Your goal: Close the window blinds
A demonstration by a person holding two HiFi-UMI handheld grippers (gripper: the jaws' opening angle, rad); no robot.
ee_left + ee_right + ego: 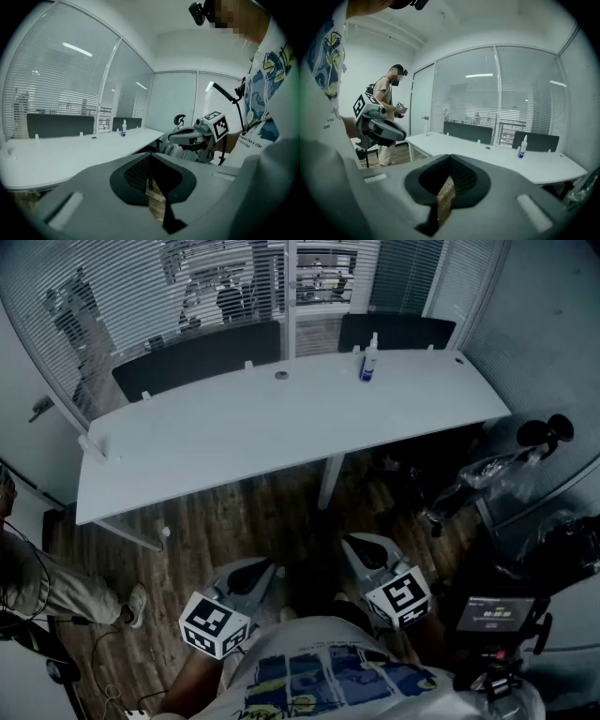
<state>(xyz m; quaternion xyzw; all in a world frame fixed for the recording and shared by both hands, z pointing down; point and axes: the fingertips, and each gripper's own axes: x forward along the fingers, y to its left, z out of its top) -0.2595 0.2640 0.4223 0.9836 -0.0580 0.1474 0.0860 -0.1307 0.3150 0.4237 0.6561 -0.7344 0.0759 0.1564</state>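
I'm holding my left gripper (262, 570) and right gripper (354, 547) low, both jaws closed together, apparently gripping nothing. The window blinds (112, 296) are hanging well ahead of them, beyond the white desk (234, 427).

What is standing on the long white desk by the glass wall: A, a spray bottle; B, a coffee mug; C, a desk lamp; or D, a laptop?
A: a small spray bottle with a blue label stands upright near the far edge of the white desk, in front of the dark divider panel, and the head view shows no laptop, mug or lamp there.
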